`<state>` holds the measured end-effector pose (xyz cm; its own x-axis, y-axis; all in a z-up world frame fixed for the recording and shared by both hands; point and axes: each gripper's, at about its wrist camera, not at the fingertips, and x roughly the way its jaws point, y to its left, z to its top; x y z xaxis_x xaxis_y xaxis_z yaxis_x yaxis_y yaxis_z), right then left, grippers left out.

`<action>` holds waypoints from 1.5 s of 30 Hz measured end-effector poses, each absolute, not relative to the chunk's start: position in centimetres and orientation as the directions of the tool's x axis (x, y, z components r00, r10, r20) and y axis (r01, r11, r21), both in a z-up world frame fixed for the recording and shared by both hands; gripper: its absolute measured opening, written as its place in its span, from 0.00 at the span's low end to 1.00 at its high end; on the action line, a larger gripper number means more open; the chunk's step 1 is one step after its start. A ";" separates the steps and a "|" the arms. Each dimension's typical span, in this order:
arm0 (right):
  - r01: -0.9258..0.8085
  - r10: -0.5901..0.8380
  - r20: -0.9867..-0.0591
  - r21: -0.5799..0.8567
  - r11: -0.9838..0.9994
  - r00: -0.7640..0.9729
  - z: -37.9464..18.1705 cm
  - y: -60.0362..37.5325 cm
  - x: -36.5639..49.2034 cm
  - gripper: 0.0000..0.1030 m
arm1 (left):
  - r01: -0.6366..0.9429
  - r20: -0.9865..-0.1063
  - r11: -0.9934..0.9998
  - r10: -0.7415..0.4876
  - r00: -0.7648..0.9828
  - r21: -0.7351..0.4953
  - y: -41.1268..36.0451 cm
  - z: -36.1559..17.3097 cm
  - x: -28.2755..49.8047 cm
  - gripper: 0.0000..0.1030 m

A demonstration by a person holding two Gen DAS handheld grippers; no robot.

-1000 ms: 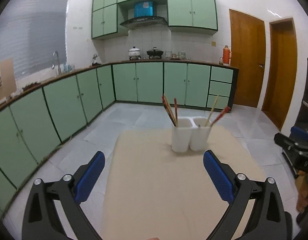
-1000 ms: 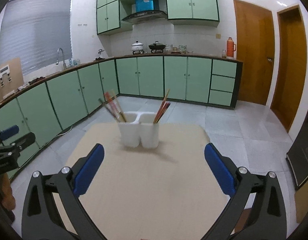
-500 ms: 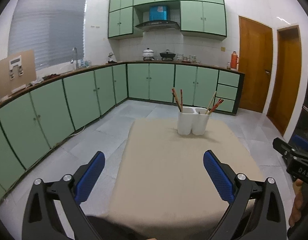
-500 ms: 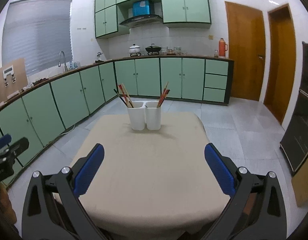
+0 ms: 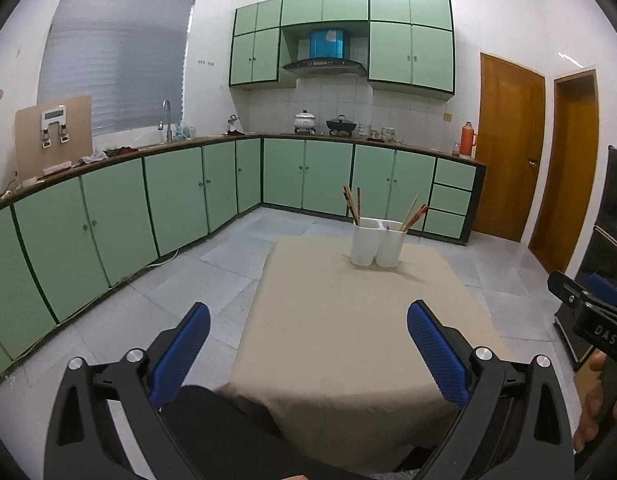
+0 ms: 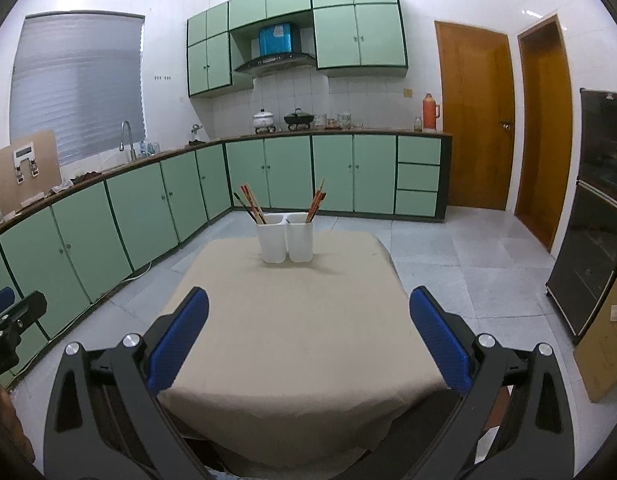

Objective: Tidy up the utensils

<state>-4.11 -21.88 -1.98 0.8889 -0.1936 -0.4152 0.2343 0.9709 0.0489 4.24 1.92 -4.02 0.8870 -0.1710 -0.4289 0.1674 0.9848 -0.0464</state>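
Observation:
A white two-cup utensil holder (image 5: 377, 242) (image 6: 286, 242) stands near the far end of a table under a beige cloth (image 5: 356, 320) (image 6: 292, 320). Chopsticks (image 5: 352, 206) (image 6: 252, 208) lean out of its left cup, and more chopsticks (image 5: 414, 212) (image 6: 316, 204) out of its right cup. My left gripper (image 5: 308, 344) is open and empty, held back over the near edge of the table. My right gripper (image 6: 308, 336) is open and empty too, also at the near edge. The right gripper's tip (image 5: 588, 312) shows at the right border of the left wrist view.
Green base cabinets (image 5: 148, 208) (image 6: 148, 208) run along the left and back walls, with grey tiled floor (image 5: 212, 280) around the table. Two wooden doors (image 6: 508, 128) stand at the back right. A dark cabinet (image 6: 592, 216) and a cardboard box (image 6: 604, 340) sit at the right.
Both grippers have pulled back from the holder towards the near edge of the table and stayed open. The holder now looks smaller and farther away.

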 end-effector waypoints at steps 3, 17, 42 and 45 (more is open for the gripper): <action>0.235 -0.205 -0.394 0.030 0.971 0.896 -1.6 -21.2 -5.3 0.95 | 0.168 -0.422 0.985 -0.173 0.890 -0.048 2.2 -3.8 2.9 0.94; 0.208 -0.190 -0.351 0.016 0.978 0.917 -0.7 -20.1 -7.5 0.95 | 0.131 -0.371 0.990 -0.140 0.918 -0.048 3.3 -2.1 1.0 0.94; 0.226 -0.204 -0.348 0.024 0.974 0.915 -0.9 -20.5 -7.7 0.95 | 0.124 -0.353 0.992 -0.128 0.927 -0.037 3.7 -1.9 0.7 0.94; 0.230 -0.205 -0.341 0.035 0.973 0.917 -0.9 -20.9 -8.0 0.95 | 0.118 -0.353 0.993 -0.120 0.928 -0.029 3.6 -2.0 0.6 0.94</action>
<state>-8.01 -20.86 -0.89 0.9173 -0.2050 -0.3415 0.2303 0.9725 0.0347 0.62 3.62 -2.04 0.9279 -0.1204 -0.3529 0.1177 0.9926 -0.0292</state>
